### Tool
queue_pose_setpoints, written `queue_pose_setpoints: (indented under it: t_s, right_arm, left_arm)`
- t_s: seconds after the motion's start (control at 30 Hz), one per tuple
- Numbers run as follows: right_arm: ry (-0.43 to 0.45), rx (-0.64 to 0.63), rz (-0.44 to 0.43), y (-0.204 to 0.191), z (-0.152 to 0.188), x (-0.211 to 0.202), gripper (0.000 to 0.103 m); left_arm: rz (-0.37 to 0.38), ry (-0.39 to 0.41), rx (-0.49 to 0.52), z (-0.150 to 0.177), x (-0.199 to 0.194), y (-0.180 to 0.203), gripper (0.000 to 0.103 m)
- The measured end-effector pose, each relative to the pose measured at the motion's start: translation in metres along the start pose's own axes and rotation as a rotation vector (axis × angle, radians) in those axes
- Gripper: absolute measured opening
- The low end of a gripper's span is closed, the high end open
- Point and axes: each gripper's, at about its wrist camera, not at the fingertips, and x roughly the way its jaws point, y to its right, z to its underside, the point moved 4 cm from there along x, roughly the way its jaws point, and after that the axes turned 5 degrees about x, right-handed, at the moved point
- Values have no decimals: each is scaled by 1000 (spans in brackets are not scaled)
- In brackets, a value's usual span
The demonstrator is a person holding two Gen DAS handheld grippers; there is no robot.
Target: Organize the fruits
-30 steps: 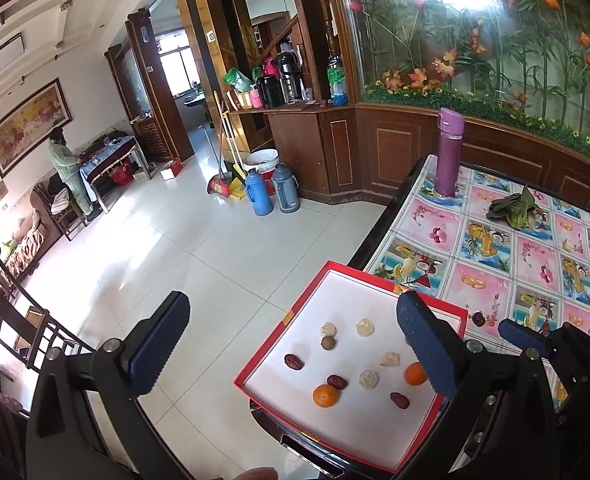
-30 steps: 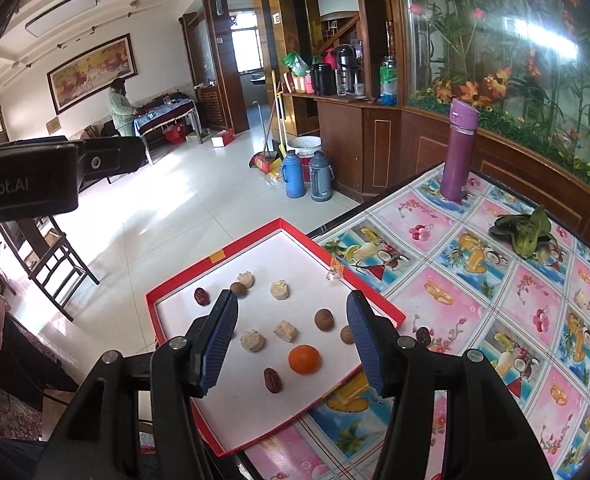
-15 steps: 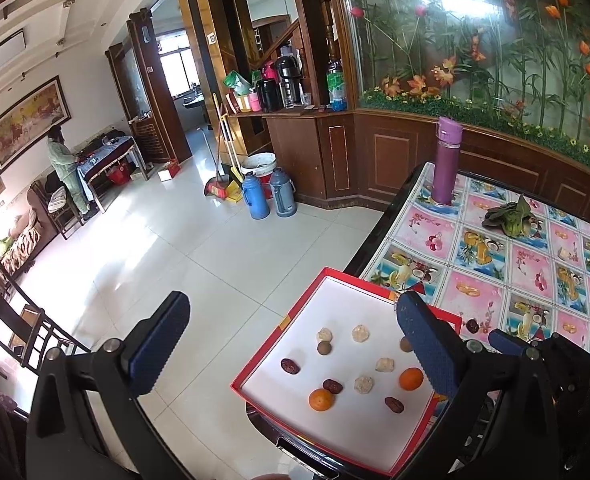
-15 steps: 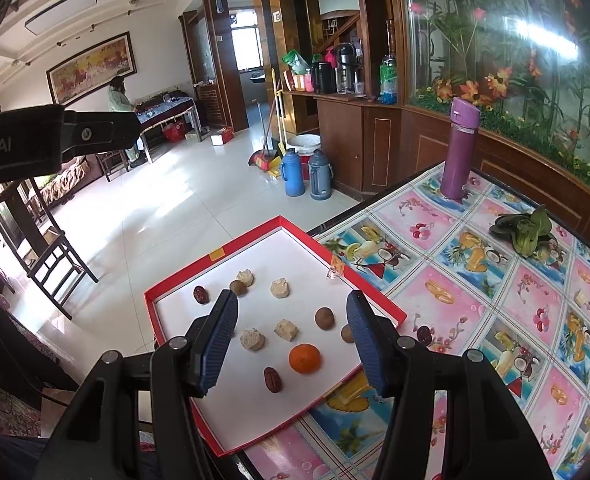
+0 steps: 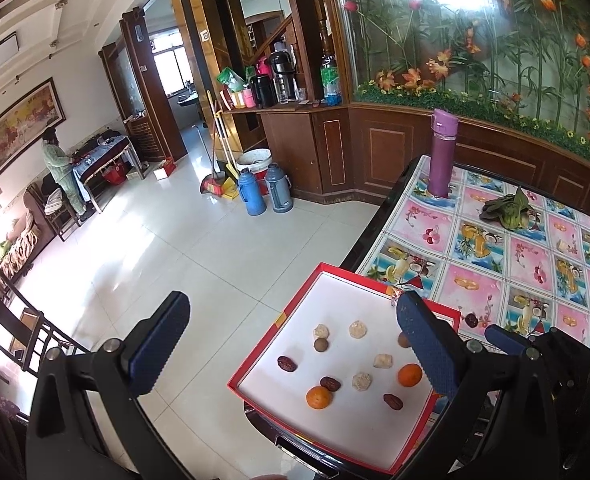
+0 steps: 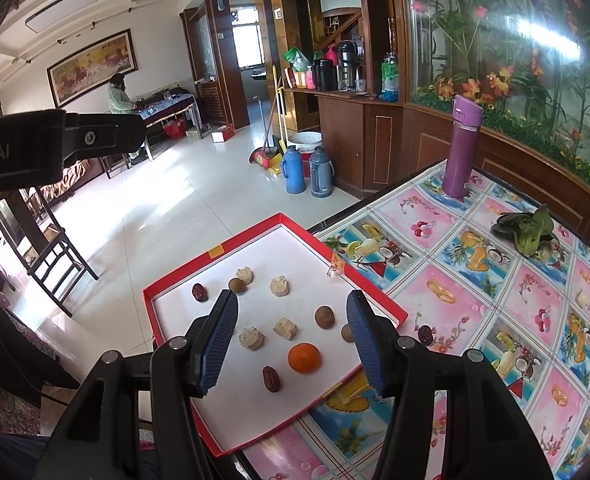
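Bright daytime room, bent round by the fisheye lens

Sun comes in from the far window (image 5: 171, 68) and makes big white shiny patches on the floor tiles (image 5: 143, 248). The glass flower wall (image 6: 535, 52) has a white glare spot. Straight lines curve near the edges, and the corners go black. Most things look sharp; small far things are hard to make out.

The only lettering I can read is the cut-off "oot.AI", white on the black body of the left gripper (image 6: 27, 152), in the right wrist view.
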Motion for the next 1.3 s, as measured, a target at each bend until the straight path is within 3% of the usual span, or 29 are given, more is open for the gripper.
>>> queue_pose_setpoints:
  t_s: [0.63,0.87,1.3]
  right_arm:
    - [1,-10,4,2,-1,1,57]
    - [2,-11,6,2,-2,1,57]
    - [0,-13,8,3,-3,1,57]
  left_arm:
    - [38,18,-23,-7,-1,1,103]
    - [44,-30,-46,-6,3,-2,103]
    - [64,-14,-35,-9,8,-2,103]
